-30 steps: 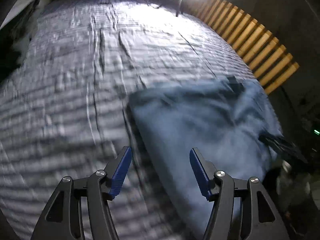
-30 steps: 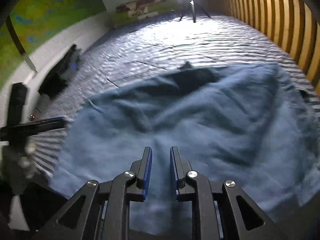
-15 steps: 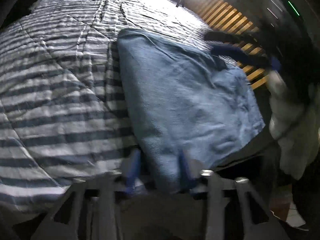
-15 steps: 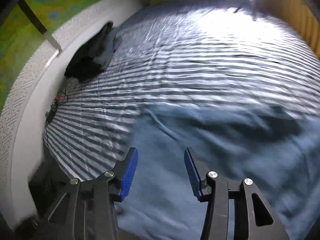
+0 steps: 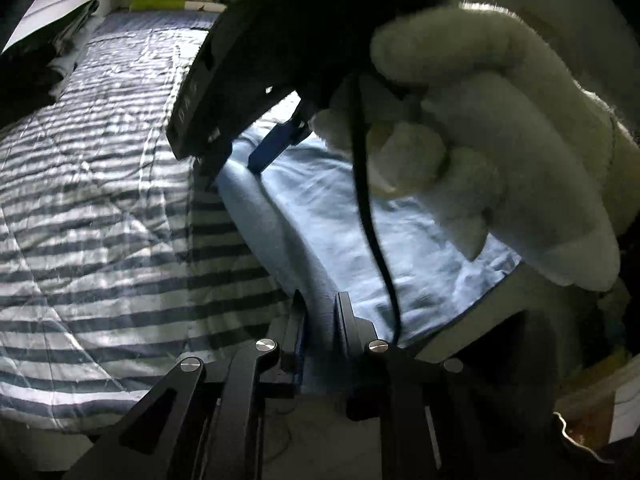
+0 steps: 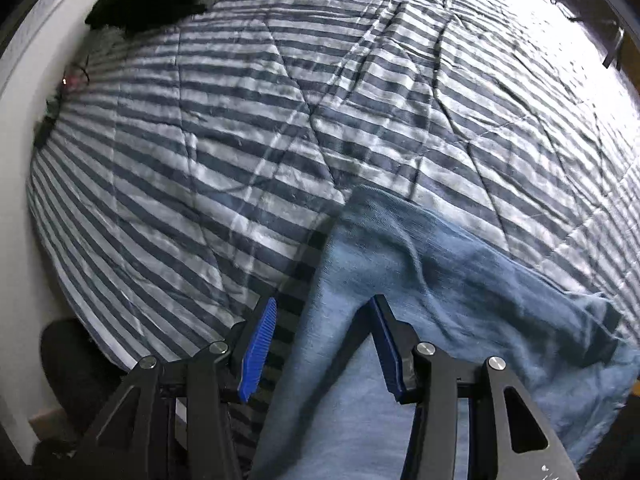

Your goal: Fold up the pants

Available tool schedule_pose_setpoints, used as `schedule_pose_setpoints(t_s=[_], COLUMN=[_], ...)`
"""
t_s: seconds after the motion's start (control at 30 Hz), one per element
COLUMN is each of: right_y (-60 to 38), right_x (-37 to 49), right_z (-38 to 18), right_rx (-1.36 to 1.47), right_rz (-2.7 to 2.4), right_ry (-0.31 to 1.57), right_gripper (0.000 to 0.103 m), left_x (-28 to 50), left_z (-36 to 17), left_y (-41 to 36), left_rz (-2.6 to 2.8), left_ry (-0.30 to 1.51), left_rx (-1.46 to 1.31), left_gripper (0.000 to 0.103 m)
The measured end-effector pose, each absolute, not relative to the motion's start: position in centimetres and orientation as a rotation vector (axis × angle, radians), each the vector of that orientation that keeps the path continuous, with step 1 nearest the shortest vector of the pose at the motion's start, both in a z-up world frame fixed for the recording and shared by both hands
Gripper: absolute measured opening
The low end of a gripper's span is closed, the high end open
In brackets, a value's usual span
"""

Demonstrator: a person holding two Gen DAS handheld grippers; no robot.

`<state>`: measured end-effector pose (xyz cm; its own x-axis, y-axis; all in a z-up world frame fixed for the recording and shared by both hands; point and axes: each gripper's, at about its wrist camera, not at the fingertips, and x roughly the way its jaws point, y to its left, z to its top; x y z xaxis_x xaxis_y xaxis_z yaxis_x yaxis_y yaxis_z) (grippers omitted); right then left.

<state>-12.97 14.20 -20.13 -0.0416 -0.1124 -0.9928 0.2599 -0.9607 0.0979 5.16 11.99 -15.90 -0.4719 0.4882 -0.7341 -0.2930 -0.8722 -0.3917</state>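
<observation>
The pants (image 6: 400,280) lie on the striped bed (image 6: 240,140), filling the lower right of the right wrist view and running from bottom centre toward the right edge. Their left folded edge is straddled by the right gripper (image 6: 324,344): its jaws are apart and closing, the cloth between them not yet pinched. In the left wrist view, the near edge of the pants (image 5: 352,216) at bottom centre is clamped by the closing left gripper (image 5: 320,320). The gloved hand (image 5: 500,140) fills the upper right.

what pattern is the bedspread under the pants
Dark blue and white stripes, quilted; the bedspread shows best in the right wrist view.
</observation>
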Motion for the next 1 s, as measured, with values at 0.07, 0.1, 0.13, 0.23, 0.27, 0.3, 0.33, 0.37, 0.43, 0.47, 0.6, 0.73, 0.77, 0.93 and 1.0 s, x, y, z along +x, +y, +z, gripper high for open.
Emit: schedule_pose_setpoints(t_s=[0.07,0.1,0.13,0.23,0.27,0.3,0.33,0.37,0.43,0.47,0.6,0.73,0.77,0.93,1.0], right_y=[15.2,16.0,17.2,21.0,22.6,23.8,25.4,27.3,31.5,34.1,45.1,53.7,55.7,61.3,62.1], right_x=[-12.6,-12.4,-12.0,-10.5,-9.9,-9.5,-9.1,-8.5,-7.1,-6.0,-2.4,-0.7,-0.5,0.7,1.4], right_z=[-19.4,-18.9,-18.1,-15.1,-13.9,-12.5,-11.2,-9.9,-7.7,-6.8,-5.5,-8.4,-9.8,-14.7,-15.5], right_rx=[1.962,1.947,1.919,1.806,1.759,1.72,1.679,1.634,1.552,1.516,1.461,1.507,1.542,1.621,1.616], right_rz=[-2.107,-2.108,-2.119,-2.166,-2.189,-2.212,-2.236,-2.268,-2.332,-2.368,-2.508,-2.57,-2.576,-2.551,-2.564], right_ry=[0.144,0.101,0.032,-0.134,-0.191,-0.24,-0.291,-0.358,-0.458,-0.5,-0.671,-0.797,-0.826,-0.981,-0.986], right_gripper=[0.022,0.016,0.012,0.007,0.006,0.006,0.005,0.005,0.004,0.004,0.004,0.004,0.004,0.004,0.004], left_x=[5.4,5.6,5.3,4.6,4.6,4.7,4.7,4.6,4.3,4.2,3.5,0.7,0.3,-1.0,-1.2], left_z=[-14.9,-14.4,-13.6,-10.9,-10.2,-9.3,-8.3,-7.3,-5.6,-5.2,-4.8,-9.4,-10.5,-15.7,-16.8], left_y=[12.7,12.8,13.4,15.6,16.4,17.4,18.6,19.9,21.7,22.2,23.8,27.7,28.8,34.5,35.8], left_rz=[2.342,2.34,2.331,2.291,2.282,2.267,2.246,2.206,2.086,2.053,2.056,1.999,1.979,1.868,1.84], left_ry=[-0.273,-0.262,-0.259,-0.231,-0.218,-0.206,-0.196,-0.193,-0.214,-0.224,-0.119,-0.034,-0.011,0.105,0.11], left_rx=[-1.239,-1.227,-1.211,-1.15,-1.13,-1.105,-1.078,-1.051,-1.024,-1.021,-0.999,-1.14,-1.167,-1.259,-1.278], left_gripper=[0.013,0.013,0.013,0.013,0.013,0.013,0.014,0.017,0.033,0.039,0.048,0.047,0.047,0.046,0.046])
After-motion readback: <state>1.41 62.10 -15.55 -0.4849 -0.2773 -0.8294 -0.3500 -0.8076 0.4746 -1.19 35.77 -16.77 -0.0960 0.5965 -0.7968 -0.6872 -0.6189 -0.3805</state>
